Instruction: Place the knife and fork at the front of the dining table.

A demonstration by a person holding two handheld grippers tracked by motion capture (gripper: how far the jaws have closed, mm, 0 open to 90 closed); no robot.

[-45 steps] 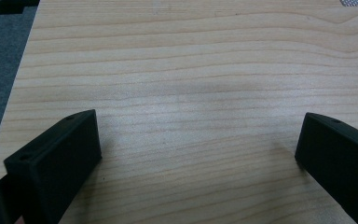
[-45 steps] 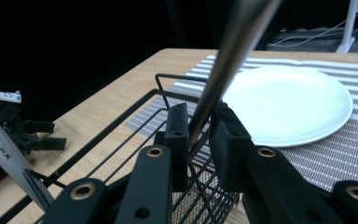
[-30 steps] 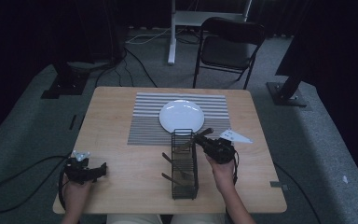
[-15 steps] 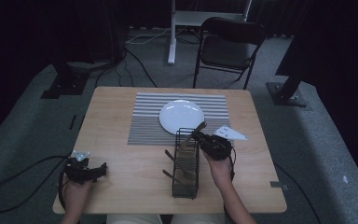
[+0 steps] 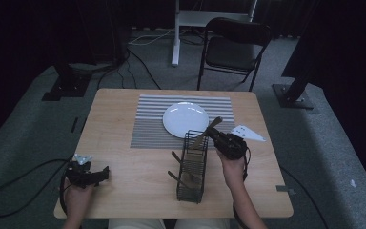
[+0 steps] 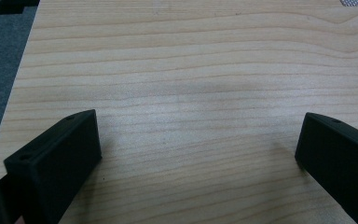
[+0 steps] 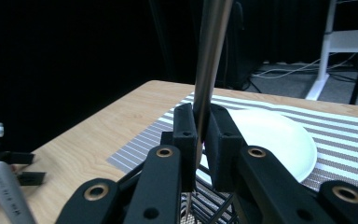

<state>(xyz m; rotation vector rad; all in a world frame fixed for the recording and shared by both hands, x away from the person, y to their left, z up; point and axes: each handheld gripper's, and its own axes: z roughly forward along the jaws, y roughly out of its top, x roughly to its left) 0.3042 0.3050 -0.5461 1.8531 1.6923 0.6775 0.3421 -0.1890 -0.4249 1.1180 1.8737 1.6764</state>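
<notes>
The right gripper (image 7: pixel 201 140) is clamping a metal utensil handle (image 7: pixel 209 70) tight between its jaws, holding it just over the far end of the wire caddy (image 5: pixel 192 167). Beyond it the white plate (image 5: pixel 185 119) is sitting on the striped placemat (image 5: pixel 147 129). The left gripper (image 6: pixel 196 154) is resting wide open on the wooden table (image 6: pixel 191 70), gripping nothing.
</notes>
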